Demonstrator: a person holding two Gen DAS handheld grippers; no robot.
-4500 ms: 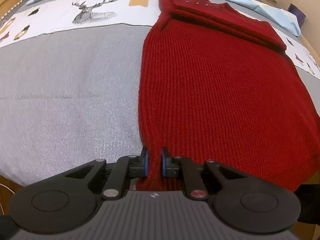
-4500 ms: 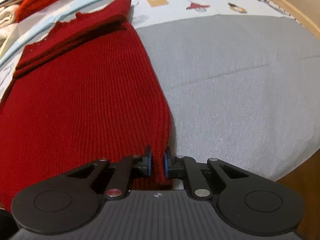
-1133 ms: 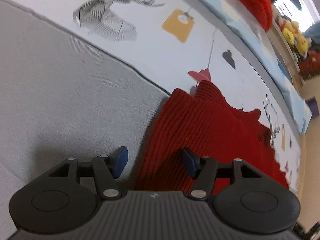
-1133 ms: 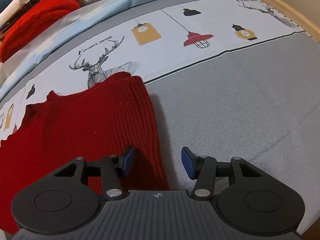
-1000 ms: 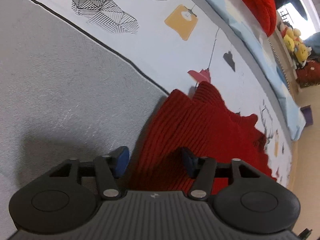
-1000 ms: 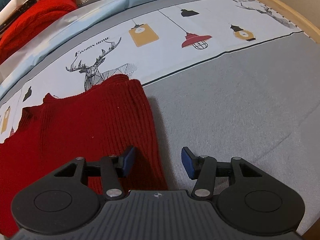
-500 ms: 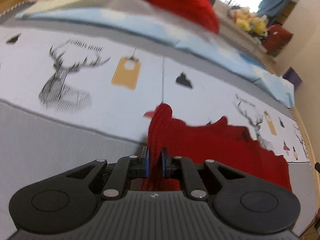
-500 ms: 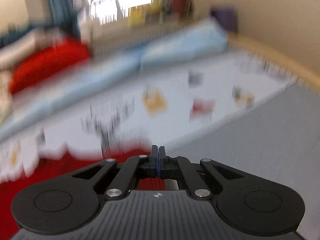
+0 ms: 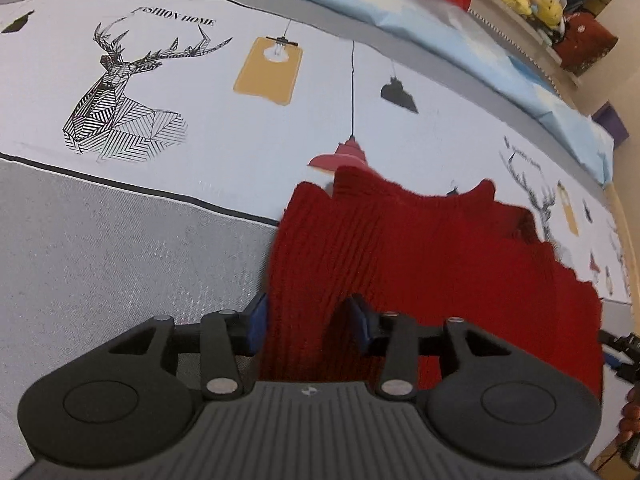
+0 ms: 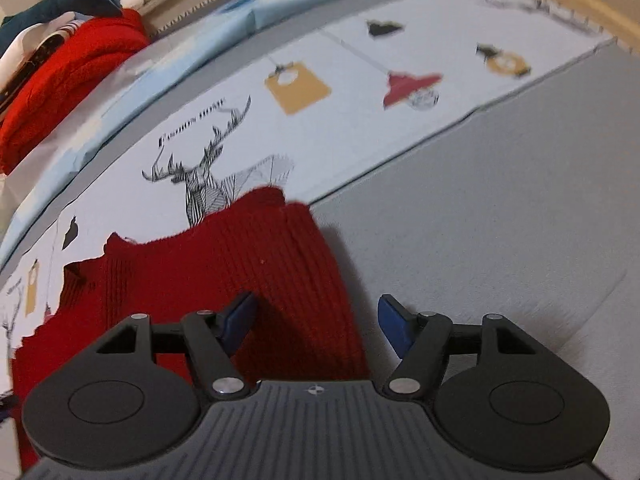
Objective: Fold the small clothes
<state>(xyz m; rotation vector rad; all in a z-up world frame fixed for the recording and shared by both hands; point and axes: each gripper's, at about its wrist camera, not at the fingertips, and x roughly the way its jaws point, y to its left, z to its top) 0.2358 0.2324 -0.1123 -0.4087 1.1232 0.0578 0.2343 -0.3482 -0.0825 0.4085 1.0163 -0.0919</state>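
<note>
Two tongs, both just opening: left tongs (image 9: 306, 320) released, straddling the folded red knit sweater (image 9: 420, 264) edge at 6 o'clock; right tongs (image 10: 316, 318) released over its right edge. Sweater lies on bed (image 10: 520, 220), approx. centre.

Red sweater (image 9: 420, 248) runs behind the claw's housing.

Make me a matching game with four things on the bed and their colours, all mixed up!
Things:
1. sweater
2. deer drawing
3. tag-shaped lamp picture
4. gripper pads

Colours:
A. blue
B. yellow
C. dark red
D. black and white

Pairs: 1-C, 2-D, 3-B, 4-A
</note>
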